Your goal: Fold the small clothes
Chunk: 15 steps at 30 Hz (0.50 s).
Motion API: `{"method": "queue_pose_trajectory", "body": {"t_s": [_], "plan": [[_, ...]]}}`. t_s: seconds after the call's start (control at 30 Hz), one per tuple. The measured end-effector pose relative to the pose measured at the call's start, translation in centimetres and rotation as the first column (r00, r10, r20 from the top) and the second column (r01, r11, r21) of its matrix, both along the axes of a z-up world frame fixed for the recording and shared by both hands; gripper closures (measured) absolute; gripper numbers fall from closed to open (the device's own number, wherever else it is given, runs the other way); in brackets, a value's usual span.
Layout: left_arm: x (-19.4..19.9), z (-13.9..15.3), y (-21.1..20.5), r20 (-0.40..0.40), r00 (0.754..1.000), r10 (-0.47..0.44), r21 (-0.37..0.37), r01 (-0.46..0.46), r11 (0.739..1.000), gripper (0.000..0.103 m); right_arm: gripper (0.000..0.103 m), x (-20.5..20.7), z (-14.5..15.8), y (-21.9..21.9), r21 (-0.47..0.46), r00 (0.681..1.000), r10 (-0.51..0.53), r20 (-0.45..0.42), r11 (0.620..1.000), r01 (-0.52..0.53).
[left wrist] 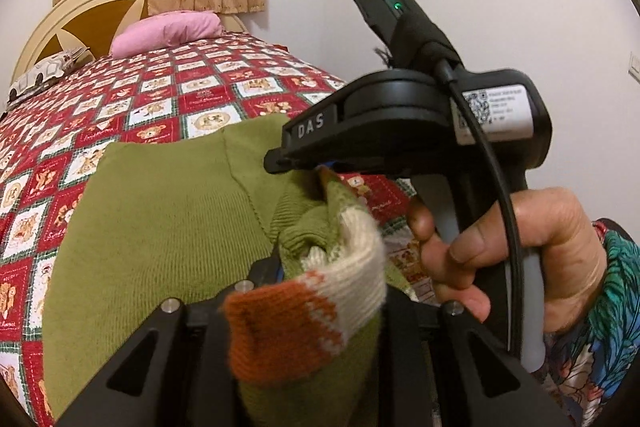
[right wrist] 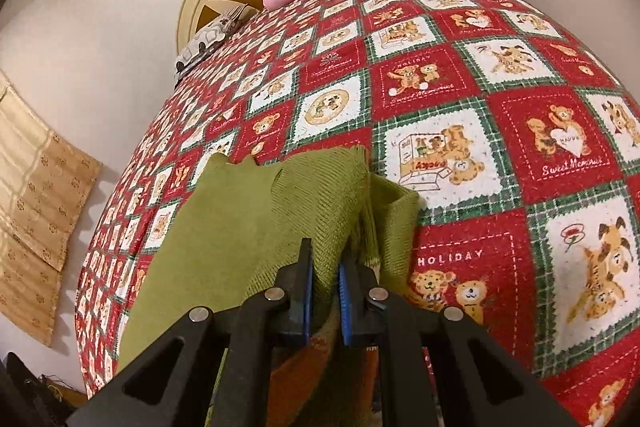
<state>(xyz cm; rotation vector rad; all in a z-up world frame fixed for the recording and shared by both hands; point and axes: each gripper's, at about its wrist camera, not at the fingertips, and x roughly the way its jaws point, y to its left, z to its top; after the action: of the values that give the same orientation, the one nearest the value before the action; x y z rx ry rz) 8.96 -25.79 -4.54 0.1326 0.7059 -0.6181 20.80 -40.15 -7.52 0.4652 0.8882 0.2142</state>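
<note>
Left wrist view: left tongs point(left wrist: 304, 291) hidden under bunched green sweater point(left wrist: 160, 227), grip state unclear; right tongs point(left wrist: 280, 159) pinching cuff just beyond; right wrist view: right tongs point(right wrist: 324, 287) clamped on sweater point(right wrist: 248, 211); body runs far-left across bed point(right wrist: 500, 131).

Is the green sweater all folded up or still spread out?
Partly spread: the green sweater lies mostly flat on the bed quilt, its near edge bunched in the right gripper.
</note>
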Motion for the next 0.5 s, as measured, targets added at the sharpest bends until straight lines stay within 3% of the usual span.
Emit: {"method": "queue_pose_trajectory", "body": {"t_s": [0.2,0.33,0.37,0.43,0.5], "plan": [[0.3,-0.3,-0.3,-0.010,1.000,-0.005,0.017,0.005,1.000,0.080,0.093,-0.3,-0.5,-0.5,0.030,1.000,-0.020,0.007,0.999,0.020],[0.1,0.1,-0.2,-0.009,1.000,-0.003,0.049,0.003,0.999,0.075,0.092,-1.1,0.0,-0.3,0.001,0.999,-0.042,0.013,0.999,0.042],[-0.3,0.3,0.0,0.000,1.000,0.001,0.062,-0.001,0.998,0.074,0.089,-1.5,0.2,-0.2,-0.014,0.999,-0.043,0.016,0.999,0.043],[-0.7,0.5,0.4,0.008,1.000,0.010,0.070,-0.011,0.997,0.066,0.069,-2.8,1.2,-0.3,-0.042,0.999,-0.050,0.023,0.998,0.051],[-1.4,0.8,0.9,0.005,1.000,0.014,0.071,-0.015,0.997,0.060,0.067,-4.9,2.8,-1.0,-0.039,0.993,-0.092,0.074,0.995,0.095]]}}
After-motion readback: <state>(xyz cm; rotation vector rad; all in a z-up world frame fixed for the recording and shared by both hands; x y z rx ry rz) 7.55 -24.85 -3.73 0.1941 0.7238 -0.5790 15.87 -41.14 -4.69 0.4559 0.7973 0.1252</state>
